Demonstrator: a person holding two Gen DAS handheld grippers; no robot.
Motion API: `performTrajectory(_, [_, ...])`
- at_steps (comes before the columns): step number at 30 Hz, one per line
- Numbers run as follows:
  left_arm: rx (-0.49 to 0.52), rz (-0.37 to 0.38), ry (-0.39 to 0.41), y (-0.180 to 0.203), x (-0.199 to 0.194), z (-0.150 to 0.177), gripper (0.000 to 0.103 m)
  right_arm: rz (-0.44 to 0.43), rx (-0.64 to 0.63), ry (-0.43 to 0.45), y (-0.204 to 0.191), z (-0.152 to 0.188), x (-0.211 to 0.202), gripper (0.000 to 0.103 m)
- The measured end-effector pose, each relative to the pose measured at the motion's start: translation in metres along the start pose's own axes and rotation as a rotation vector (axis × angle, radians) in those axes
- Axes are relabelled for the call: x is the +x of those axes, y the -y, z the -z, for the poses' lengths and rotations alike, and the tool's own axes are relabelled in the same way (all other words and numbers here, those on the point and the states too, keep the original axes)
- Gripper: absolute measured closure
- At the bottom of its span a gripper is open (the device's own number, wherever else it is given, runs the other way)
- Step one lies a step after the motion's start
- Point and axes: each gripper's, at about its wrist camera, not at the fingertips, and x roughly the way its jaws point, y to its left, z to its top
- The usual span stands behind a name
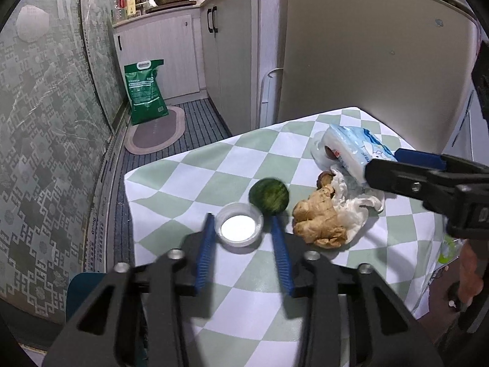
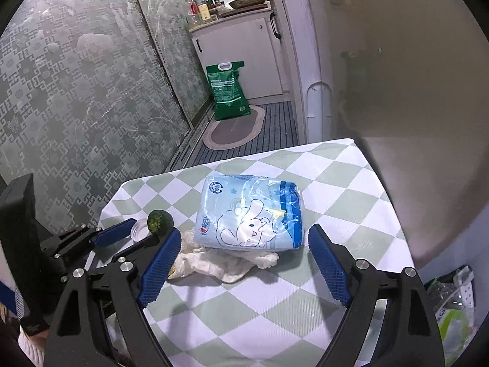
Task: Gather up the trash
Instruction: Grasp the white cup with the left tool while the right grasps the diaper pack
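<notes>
Two hand-held grippers reach over trash on the checked worktop [image 1: 189, 165].

The left hand-held gripper [image 1: 241, 218] has its blue fingers on both sides of a small clear cup [image 1: 239, 227], and I cannot tell if they press it. A green round peel [image 1: 269, 195] sits just behind the cup. The right hand-held gripper [image 2: 244, 237] is spread wide near a blue tissue pack [image 2: 252, 212], which lies on a crumpled white napkin [image 2: 220, 261].

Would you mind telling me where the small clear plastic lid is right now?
In the left wrist view the clear plastic lid lies on the checkered tablecloth between the left gripper's blue fingers, just in front of the green rind piece.
</notes>
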Motion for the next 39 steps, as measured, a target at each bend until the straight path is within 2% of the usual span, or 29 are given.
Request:
performTrajectory(6, [-0.002,-0.011,0.022,-0.002,-0.004,0.002,0.071,0.022,0.015,0.012,0.004,-0.004,0.006,0.017])
performTrajectory(9, [-0.023,-0.017,0.054,-0.005,-0.01,0.005,0.071,0.023,0.02,0.011,0.004,-0.007,0.009,0.017])
performTrajectory(14, [-0.057,0.016,0.125,-0.007,-0.03,0.008,0.071,0.022,0.024,0.013,-0.001,-0.009,0.012,0.014])
performTrajectory(17, [-0.067,0.04,0.13,-0.008,-0.034,0.009,0.071,0.024,0.036,0.005,-0.002,-0.01,0.017,0.014])
performTrajectory(21, [-0.051,0.036,0.134,-0.007,-0.038,0.013,0.071,0.064,0.026,-0.003,-0.004,-0.011,0.024,0.014])
performTrajectory(25, [-0.048,0.036,0.143,-0.012,-0.043,0.016,0.07,0.089,0.015,-0.003,-0.006,-0.012,0.025,0.029])
performTrajectory(31, [-0.079,0.036,0.165,-0.025,-0.053,0.018,0.07,0.103,-0.009,0.01,-0.013,-0.016,0.017,0.03])
performTrajectory(39, [-0.134,0.035,0.207,-0.046,-0.07,0.022,0.071,0.125,-0.112,0.105,-0.042,-0.029,-0.013,0.03])
